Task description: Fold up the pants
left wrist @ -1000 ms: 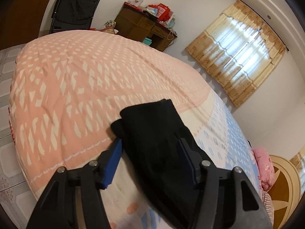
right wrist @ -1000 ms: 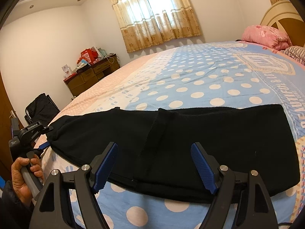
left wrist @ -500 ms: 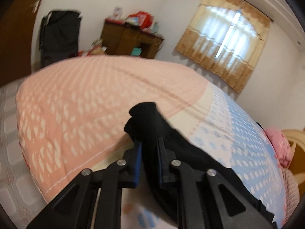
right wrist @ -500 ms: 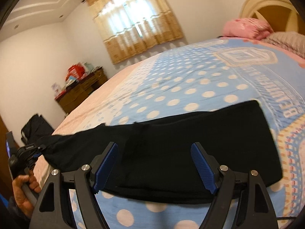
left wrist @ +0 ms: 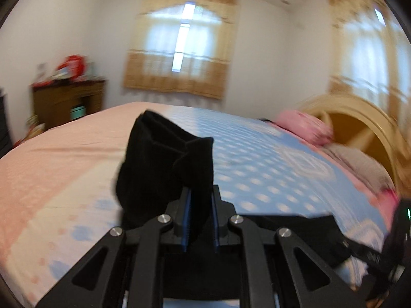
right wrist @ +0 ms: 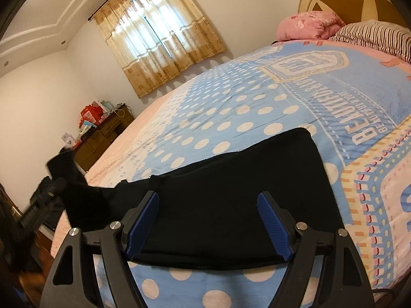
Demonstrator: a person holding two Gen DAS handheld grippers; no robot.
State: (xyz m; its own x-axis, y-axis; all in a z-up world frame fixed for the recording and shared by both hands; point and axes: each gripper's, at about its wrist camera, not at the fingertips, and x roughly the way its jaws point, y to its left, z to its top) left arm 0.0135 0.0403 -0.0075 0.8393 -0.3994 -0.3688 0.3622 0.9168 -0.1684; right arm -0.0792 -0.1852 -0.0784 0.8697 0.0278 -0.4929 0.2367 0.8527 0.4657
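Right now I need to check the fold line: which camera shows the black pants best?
The right wrist view: the black pants stretch sharply across the polka-dot bedspread, waist end flat, beneath the open right gripper. The left wrist view, blurred, shows only the bunched leg end clamped in the left gripper.

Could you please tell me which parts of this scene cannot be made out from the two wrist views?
- Left wrist view: motion blur smears the brown wooden cabinet and what stands on it.
- Left wrist view: the left tongs hide where the black fabric pants are pinched.
- Right wrist view: the open right tongs cover the pants' near edge.
- Right wrist view: the pants' lifted leg end is blurred.
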